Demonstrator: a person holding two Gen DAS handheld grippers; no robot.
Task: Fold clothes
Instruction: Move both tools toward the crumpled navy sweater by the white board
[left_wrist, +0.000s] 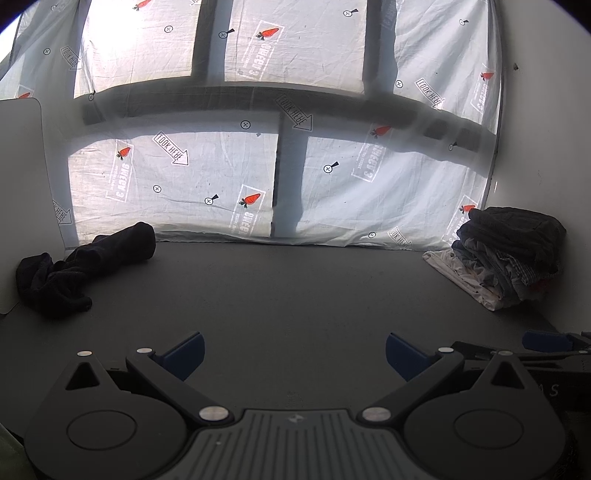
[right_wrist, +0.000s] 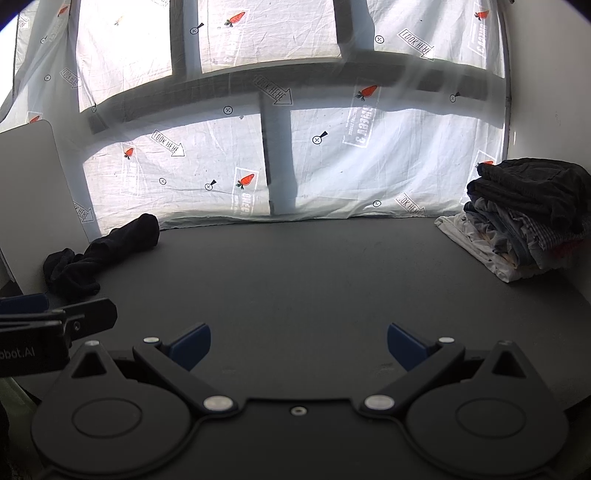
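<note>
We hover both grippers, left gripper (left_wrist: 294, 350) and right gripper (right_wrist: 299, 343), jaws wide apart and holding nothing. A folded stack (right_wrist: 524, 218) sits far right; one crumpled dark garment (left_wrist: 85, 266) waits far left on the table (left_wrist: 295, 295), unfolded, apparently the last one.

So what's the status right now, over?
Left hand-held gripper open, empty. Right hand-held gripper open, empty. Dark garment crumpled far left, untouched; clothes pile far right. Nothing between.
</note>
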